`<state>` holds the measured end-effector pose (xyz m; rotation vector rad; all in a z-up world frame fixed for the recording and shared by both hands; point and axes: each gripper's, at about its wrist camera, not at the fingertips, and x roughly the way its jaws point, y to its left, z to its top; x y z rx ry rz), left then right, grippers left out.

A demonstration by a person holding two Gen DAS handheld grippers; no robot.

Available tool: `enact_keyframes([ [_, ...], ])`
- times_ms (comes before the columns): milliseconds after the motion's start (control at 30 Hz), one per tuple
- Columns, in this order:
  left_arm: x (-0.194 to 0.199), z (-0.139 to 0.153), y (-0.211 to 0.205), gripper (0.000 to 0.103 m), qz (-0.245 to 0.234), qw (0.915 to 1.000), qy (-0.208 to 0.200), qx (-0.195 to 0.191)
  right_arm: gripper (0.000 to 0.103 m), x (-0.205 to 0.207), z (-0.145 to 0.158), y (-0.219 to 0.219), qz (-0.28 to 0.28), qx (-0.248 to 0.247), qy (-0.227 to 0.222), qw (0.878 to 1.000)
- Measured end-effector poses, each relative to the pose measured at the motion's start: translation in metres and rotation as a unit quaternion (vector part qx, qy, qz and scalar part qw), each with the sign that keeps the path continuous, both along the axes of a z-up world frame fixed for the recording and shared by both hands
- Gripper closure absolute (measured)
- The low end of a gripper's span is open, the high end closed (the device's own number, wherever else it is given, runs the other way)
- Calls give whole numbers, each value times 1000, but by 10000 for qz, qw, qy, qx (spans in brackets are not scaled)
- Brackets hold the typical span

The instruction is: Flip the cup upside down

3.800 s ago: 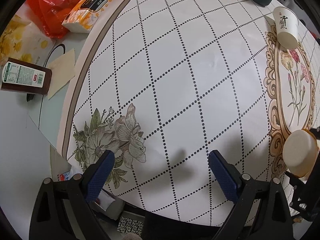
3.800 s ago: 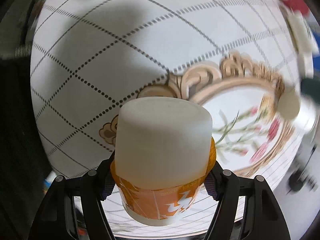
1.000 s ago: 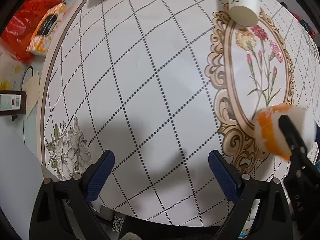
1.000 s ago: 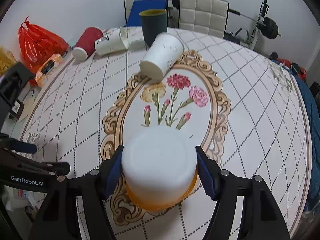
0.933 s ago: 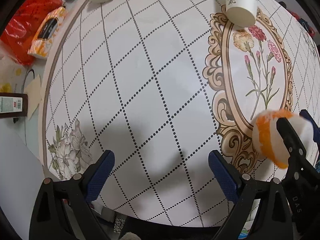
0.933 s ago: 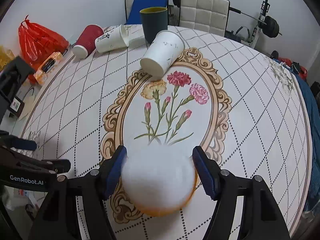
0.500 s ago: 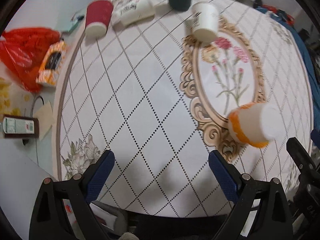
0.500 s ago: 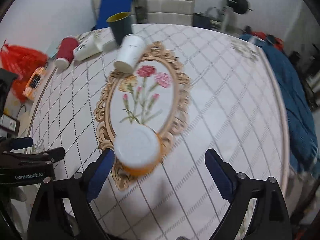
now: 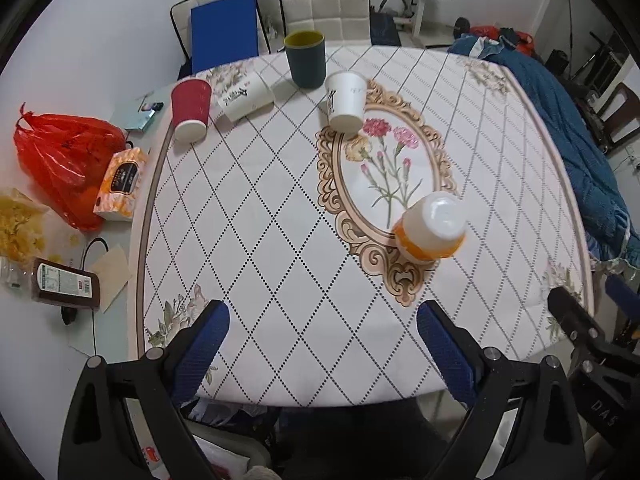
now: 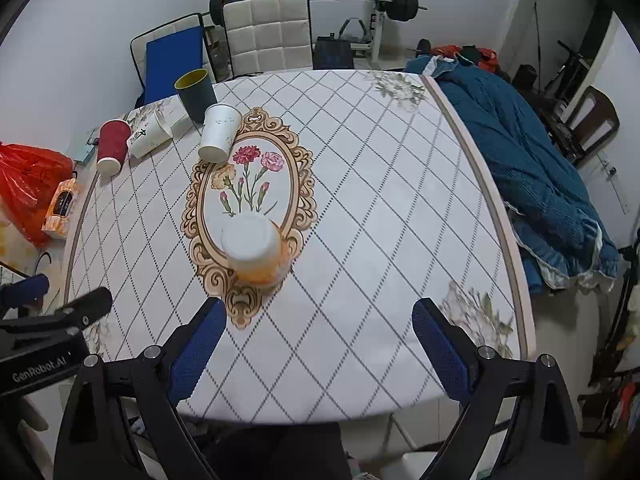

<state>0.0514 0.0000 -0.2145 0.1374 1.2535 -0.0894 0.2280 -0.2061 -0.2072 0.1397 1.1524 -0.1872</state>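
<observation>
Standing upside down on table, orange-and-white cup, white base up, on lower rim of gold oval flower print; touching neither tool. Right gripper wide open, empty, near table edge, cup ahead just left of its left finger. Left gripper wide open too, empty. Farther back: white cup upside down, dark cup upright, red cup upside down, another white cup on its side
</observation>
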Motion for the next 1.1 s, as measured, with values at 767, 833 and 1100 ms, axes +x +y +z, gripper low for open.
enact_keyframes([
  [767,-106,176,1,7,155,9962,-818,-256,7,-119,210,-5,208,-45,-866,9960],
  [833,-111,182,1,7,169,9963,-802,-267,7,-127,225,-4,210,-55,-938,9954],
  [1100,-120,198,6,7,258,9955,-888,-226,7,-143,252,-3,216,-70,-958,9951],
])
